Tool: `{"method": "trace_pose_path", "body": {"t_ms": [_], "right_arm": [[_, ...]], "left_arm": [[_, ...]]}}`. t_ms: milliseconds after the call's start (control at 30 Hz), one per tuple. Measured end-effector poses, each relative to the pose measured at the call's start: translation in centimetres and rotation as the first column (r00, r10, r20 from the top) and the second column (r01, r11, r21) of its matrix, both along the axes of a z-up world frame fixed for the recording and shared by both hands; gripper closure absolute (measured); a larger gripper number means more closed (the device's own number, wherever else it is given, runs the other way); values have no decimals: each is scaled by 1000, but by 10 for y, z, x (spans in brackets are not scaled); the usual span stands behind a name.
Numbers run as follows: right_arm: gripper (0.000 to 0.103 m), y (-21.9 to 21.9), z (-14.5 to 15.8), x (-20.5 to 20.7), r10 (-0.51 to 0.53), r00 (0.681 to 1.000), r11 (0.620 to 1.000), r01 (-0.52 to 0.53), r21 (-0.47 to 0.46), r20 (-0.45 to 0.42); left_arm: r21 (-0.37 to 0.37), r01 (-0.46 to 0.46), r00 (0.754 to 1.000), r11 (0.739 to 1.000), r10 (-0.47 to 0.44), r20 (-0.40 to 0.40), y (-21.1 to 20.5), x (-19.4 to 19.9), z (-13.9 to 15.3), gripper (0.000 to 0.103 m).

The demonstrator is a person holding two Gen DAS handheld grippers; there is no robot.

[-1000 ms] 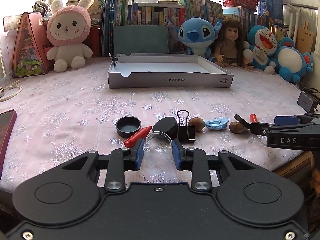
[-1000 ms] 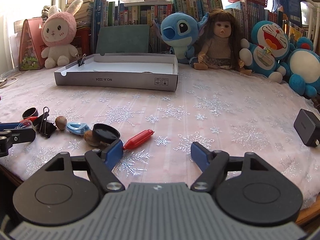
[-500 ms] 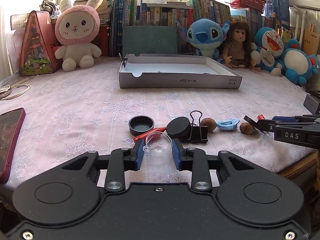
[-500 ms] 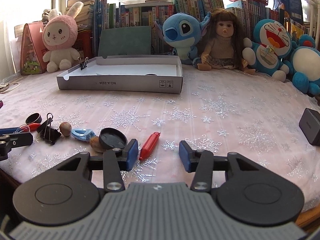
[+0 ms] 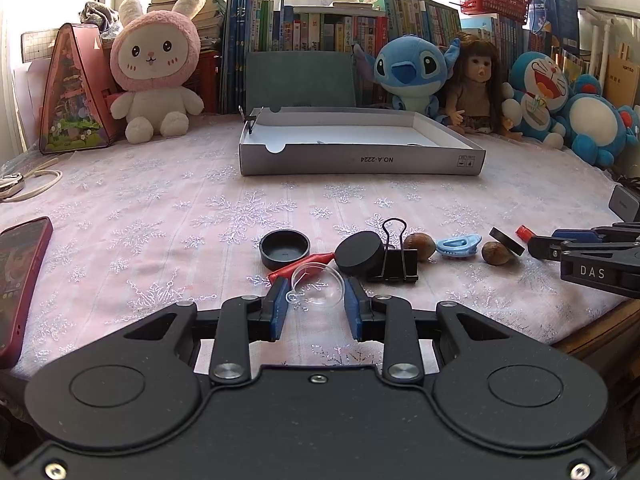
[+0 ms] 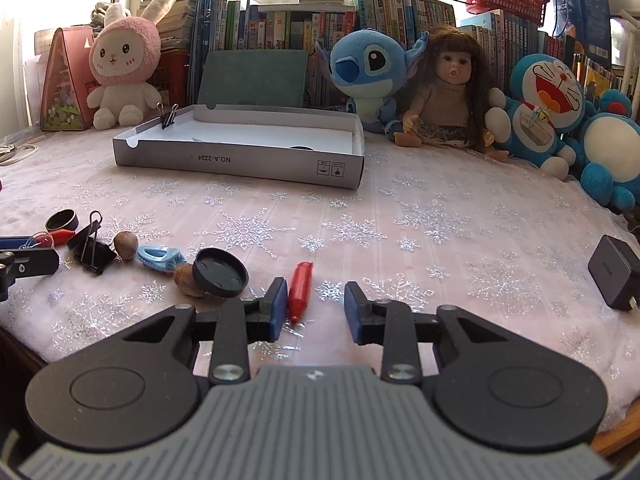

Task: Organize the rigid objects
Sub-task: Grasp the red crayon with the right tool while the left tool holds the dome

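Left gripper [image 5: 316, 304] clenched on clear dome [image 5: 318, 286], ready for grey box [image 5: 360, 158] far ahead; right gripper [image 6: 316, 304], just narrowed yet ungripping, straddling red capsule [image 6: 300, 290] beside its left pad.

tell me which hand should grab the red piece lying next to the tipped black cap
Right. The right tongs already have that red piece between their pads, beside the left one, with the jaws just closing in. The left tongs are shut on a clear dome.

Phone [image 5: 18, 280] (left edge) cut off
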State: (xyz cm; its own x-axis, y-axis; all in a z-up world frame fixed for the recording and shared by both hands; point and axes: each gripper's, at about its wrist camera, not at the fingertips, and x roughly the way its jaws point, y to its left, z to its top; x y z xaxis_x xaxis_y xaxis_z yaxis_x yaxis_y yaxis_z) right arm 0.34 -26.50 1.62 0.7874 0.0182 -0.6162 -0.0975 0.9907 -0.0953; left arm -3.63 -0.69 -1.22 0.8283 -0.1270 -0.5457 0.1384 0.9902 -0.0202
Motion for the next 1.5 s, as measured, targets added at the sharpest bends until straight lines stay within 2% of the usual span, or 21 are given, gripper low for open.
{"method": "trace_pose_path", "body": {"t_ms": [33,167,267,400,500,567,733,900,1100,1133,1167,1200,1233,1300,1333,1500], "right_arm": [[52,-3,0,0,-7,1000,1000,7,-4,0],[52,-13,1,2,-50,999,999,49,-22,-3],[50,-24,1,5,-91,996,996,91,4,-22],[50,-30,4,7,-137,990,990,138,30,-38],[48,-26,4,2,-107,994,991,110,77,-38],[40,-21,4,1,-92,995,992,94,87,-32],[31,-7,1,8,-83,996,992,85,94,-20],[26,-1,-3,13,-107,994,992,107,60,4],[26,-3,-5,15,-129,992,989,128,74,15],[26,-3,-5,15,-130,991,989,129,76,17],[26,-2,-6,15,-131,991,989,129,77,20],[26,-2,-6,15,-130,991,989,128,80,23],[28,-1,-6,15,-129,991,989,126,83,25],[48,0,-6,14,-117,993,990,115,88,27],[53,1,-5,14,-117,993,990,115,80,31],[53,1,2,13,-113,993,990,109,93,42]], "left_arm": [[4,1,1000,1000,-1,1,0,0,0,75],[8,2,1000,1000,-2,3,-1,-1,0,75],[15,-12,1000,1000,12,8,-1,-3,0,73],[23,-33,999,999,33,14,1,-6,-2,66],[21,-35,999,999,35,15,3,-6,-2,66],[20,-36,999,999,36,15,3,-6,-2,64],[-11,-49,999,999,50,12,4,-5,-1,64],[-35,-70,997,997,70,12,5,-5,-1,64],[-38,-73,997,997,73,16,2,-1,-2,64],[-37,-72,997,997,73,18,1,-1,-3,65],[-33,-73,997,997,74,21,0,0,-3,71],[-29,-74,997,997,75,24,-1,0,-3,71],[-30,-77,997,997,78,26,-2,-1,-3,71],[-39,-74,997,997,75,28,-2,-2,-1,71],[-42,-71,997,997,72,30,-2,-3,0,71],[-53,-68,996,996,70,54,2,-4,12,71]]}}
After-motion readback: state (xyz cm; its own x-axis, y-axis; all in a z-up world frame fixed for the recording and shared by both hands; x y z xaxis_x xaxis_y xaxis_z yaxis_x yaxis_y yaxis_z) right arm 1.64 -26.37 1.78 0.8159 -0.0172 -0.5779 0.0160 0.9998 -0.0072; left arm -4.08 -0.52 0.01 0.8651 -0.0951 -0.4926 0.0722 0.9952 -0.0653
